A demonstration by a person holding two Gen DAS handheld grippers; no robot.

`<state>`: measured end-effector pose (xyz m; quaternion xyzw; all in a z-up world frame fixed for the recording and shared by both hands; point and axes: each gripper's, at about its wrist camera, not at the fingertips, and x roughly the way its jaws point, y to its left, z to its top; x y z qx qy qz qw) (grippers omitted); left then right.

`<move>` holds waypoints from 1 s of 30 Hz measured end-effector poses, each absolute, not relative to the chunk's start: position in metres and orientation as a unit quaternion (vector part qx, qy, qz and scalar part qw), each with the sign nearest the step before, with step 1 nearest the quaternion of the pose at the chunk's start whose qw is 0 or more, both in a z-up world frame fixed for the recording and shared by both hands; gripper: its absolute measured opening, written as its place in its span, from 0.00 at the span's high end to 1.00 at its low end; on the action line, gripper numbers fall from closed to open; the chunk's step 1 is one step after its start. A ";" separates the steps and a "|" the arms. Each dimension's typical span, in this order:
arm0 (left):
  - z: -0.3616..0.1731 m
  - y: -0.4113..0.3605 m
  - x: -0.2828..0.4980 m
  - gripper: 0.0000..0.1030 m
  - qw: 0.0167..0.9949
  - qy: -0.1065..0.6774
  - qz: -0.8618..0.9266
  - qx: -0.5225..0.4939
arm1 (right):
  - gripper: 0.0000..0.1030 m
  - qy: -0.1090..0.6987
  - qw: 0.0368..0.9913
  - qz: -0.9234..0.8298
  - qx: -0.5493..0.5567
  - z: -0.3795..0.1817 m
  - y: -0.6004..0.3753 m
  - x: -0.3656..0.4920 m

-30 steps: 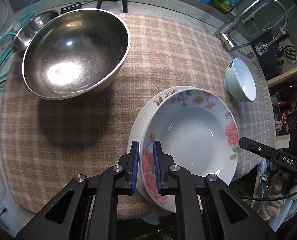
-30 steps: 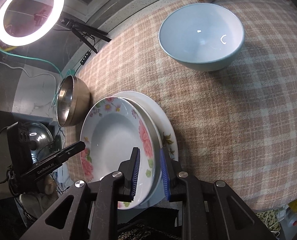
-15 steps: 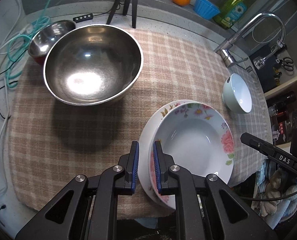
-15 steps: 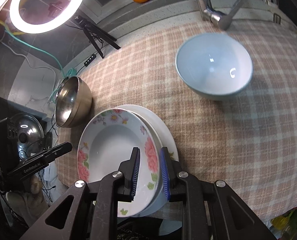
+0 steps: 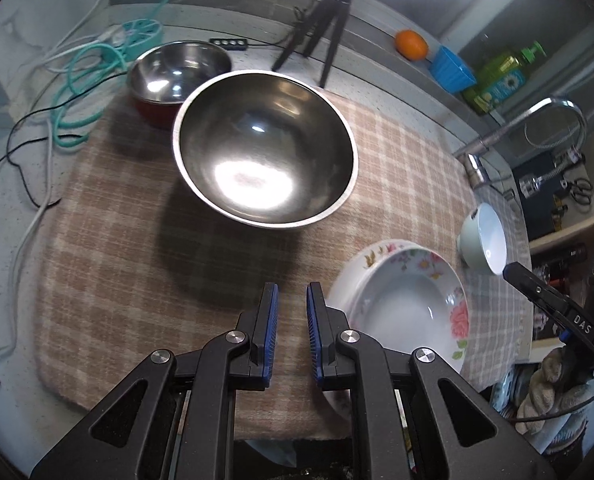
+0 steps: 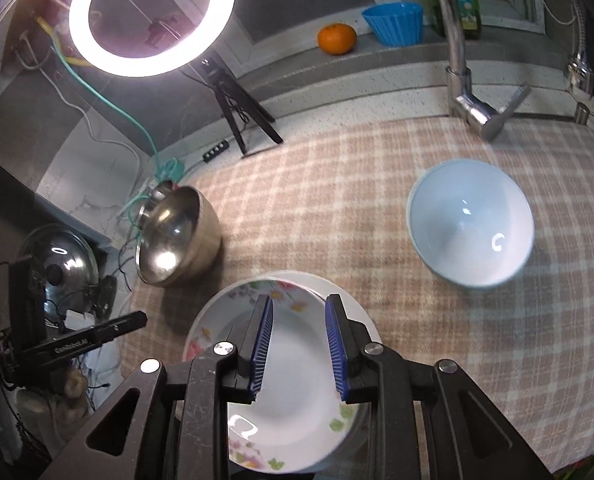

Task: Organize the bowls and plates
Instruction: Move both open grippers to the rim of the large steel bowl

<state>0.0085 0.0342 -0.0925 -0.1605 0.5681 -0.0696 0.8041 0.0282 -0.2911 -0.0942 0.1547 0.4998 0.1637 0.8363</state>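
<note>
A beige-and-white checked cloth mat (image 5: 117, 248) covers the speckled grey worktop (image 6: 337, 92). On the ledge behind its far edge sit a round orange fruit (image 6: 336, 38), a ribbed blue plastic cup (image 6: 394, 22) and a green soap bottle (image 5: 505, 70). A glowing white ring light (image 6: 151, 12) stands on a black tripod (image 6: 239, 110) near the far edge. A chrome tap (image 6: 463, 68) rises at the far right. Teal and white cables (image 5: 81, 80) tangle at the left edge.

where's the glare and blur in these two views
Left wrist view: a hot white reflection sits in the large steel bowl, which casts a dark shadow on the plaid cloth; edges bend fisheye-style. Right wrist view: the ring light blows out white, and the pale blue bowl looks motion-smeared.
</note>
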 end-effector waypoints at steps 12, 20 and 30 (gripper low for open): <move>-0.086 0.092 0.043 0.87 0.816 0.546 -0.022 -0.192 | 0.76 0.530 0.815 0.209 0.107 -0.087 -0.223 0.086; -0.092 0.107 0.066 0.87 0.809 0.552 -0.021 -0.200 | 0.76 0.562 0.787 0.231 0.109 -0.101 -0.176 0.128; -0.110 0.108 0.089 0.87 0.791 0.573 -0.033 -0.211 | 0.76 0.595 0.766 0.222 0.099 -0.130 -0.143 0.160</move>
